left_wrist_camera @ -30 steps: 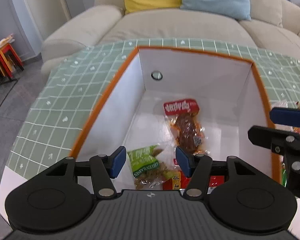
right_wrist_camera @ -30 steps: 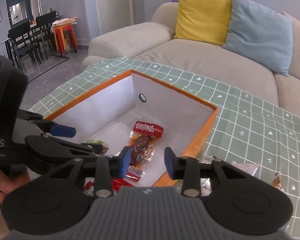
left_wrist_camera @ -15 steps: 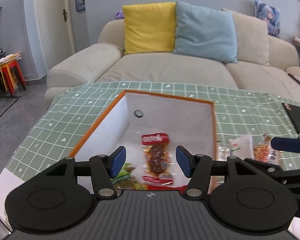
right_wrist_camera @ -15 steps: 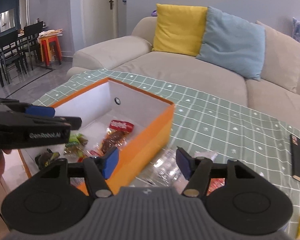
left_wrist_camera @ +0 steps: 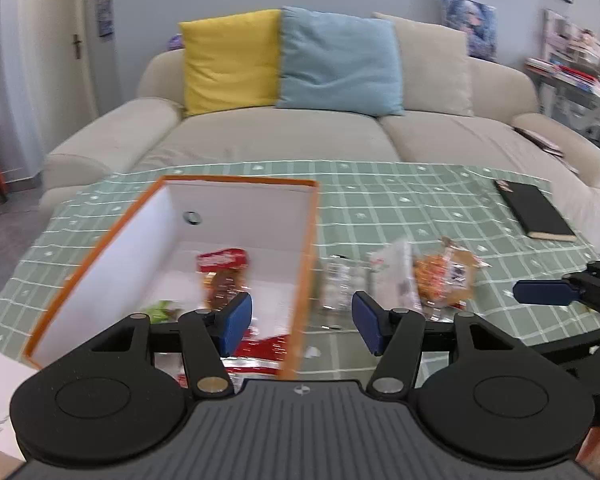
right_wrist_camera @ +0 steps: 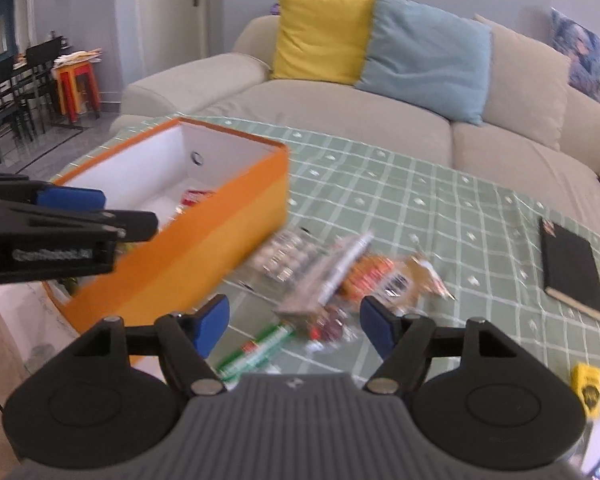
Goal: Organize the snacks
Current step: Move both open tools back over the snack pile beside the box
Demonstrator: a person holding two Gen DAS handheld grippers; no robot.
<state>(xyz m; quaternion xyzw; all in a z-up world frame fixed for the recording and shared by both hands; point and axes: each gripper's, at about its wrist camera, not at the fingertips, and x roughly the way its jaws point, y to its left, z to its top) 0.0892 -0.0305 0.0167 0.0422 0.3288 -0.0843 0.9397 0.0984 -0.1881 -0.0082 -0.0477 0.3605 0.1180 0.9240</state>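
An orange box with white inside stands on the green checked tablecloth. It holds several snack packets, among them a red-topped one and a green one. To its right lies a loose pile of snacks, with a green-and-white packet nearest me. My left gripper is open and empty over the box's right wall. My right gripper is open and empty above the loose pile.
A black notebook lies at the table's right side. A small yellow object sits near the right front edge. A beige sofa with yellow and blue cushions stands behind the table.
Both grippers have pulled back from the box and swung right toward the loose snacks. The right gripper's jaws have opened wider.
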